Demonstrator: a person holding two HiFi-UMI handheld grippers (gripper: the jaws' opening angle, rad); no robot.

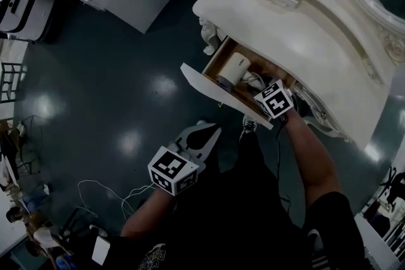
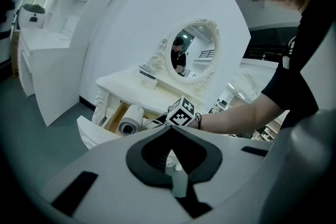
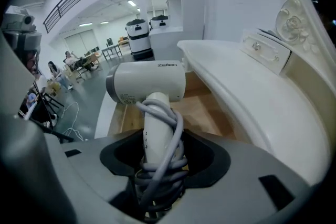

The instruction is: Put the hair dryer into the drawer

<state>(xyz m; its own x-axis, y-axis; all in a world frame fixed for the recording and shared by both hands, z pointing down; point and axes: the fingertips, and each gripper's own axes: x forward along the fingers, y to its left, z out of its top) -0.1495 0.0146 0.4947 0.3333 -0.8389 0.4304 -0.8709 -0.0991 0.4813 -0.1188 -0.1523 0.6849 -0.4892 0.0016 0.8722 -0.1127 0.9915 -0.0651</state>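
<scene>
Head view: the right tongs (image 1: 258, 86) are holding the hair dryer (image 1: 233, 67) inside the bench's (image 1: 316, 41) open drawer (image 1: 205, 80).

Left gripper view: the left tongs (image 2: 172, 159) are hanging closed and empty.

Right gripper view: the right tongs are clamping the hair dryer's handle, wrapped in its cord (image 3: 170, 134).

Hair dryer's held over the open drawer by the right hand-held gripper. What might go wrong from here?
The cord is wound round the handle clamped in the right hand-held gripper; a loop may snag on the jaws at release.
The hair dryer hangs close beside the dressing table top; it may knock that edge, or lie too high for the drawer to close.
</scene>
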